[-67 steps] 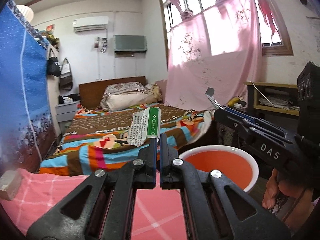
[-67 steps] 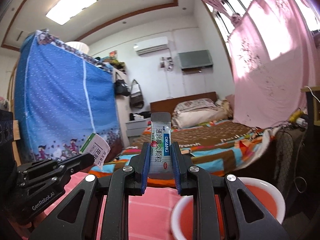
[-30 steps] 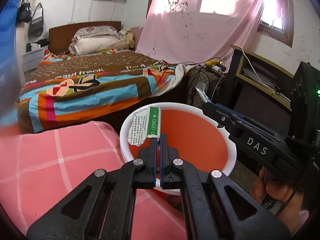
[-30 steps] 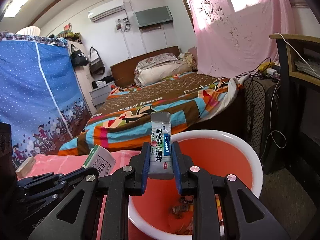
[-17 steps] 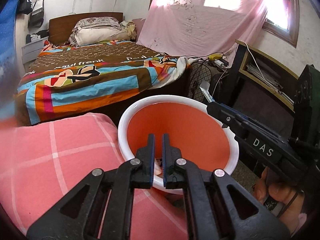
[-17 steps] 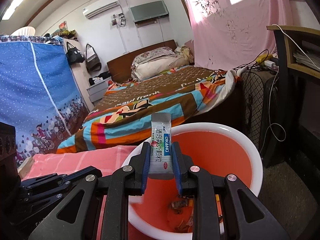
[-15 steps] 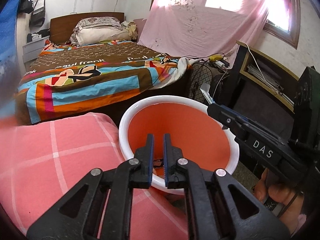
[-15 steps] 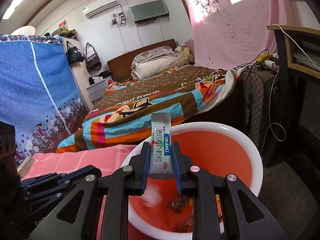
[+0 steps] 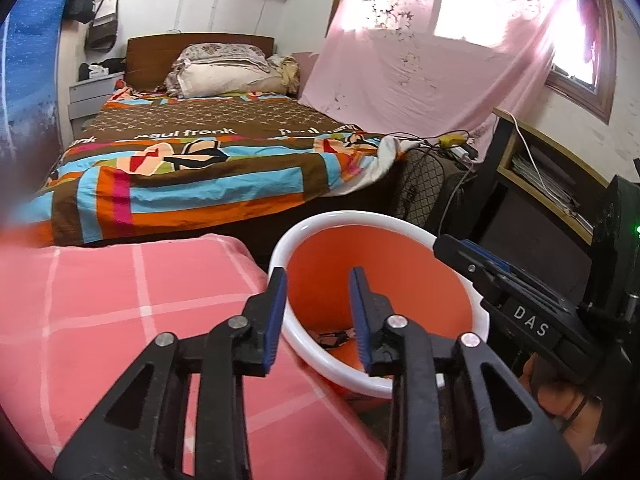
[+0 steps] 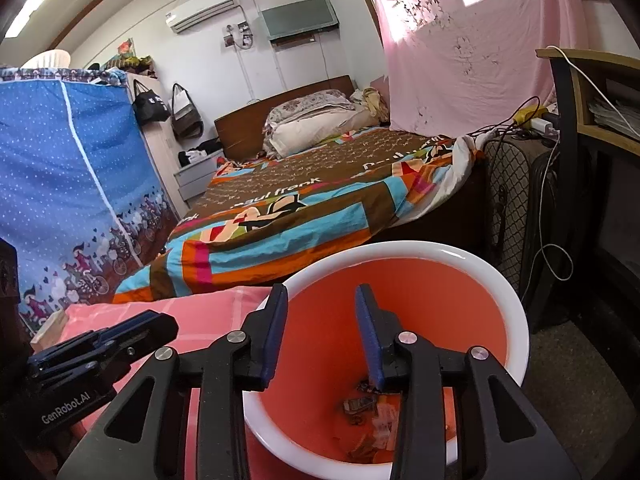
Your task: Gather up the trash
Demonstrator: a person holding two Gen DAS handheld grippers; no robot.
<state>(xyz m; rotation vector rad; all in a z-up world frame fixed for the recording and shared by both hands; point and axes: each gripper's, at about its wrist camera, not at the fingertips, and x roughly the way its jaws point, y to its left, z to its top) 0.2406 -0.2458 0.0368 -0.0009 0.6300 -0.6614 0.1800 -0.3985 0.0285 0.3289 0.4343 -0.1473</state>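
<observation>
An orange trash bin with a white rim [image 9: 482,312] [image 10: 516,312] stands beside the pink checked surface [image 9: 100,312]. My left gripper [image 9: 318,308] is open and empty, over the bin's left rim. My right gripper [image 10: 322,328] is open and empty, above the bin's mouth. Several scraps of trash [image 10: 372,416] lie at the bottom of the bin; a few also show in the left wrist view [image 9: 334,336]. The right gripper's body [image 9: 528,320] shows at the right of the left wrist view, and the left gripper's body [image 10: 92,356] at the lower left of the right wrist view.
A bed with a colourful quilt [image 9: 192,168] stands behind the bin. A blue fabric wardrobe [image 10: 60,184] is on the left. A dark shelf with cables [image 10: 568,152] and a fan grille [image 10: 506,200] stand to the right of the bin.
Both grippers have opened. The left one dropped its green-and-white packet into the bin first; the right one has now let go of its grey sachet.
</observation>
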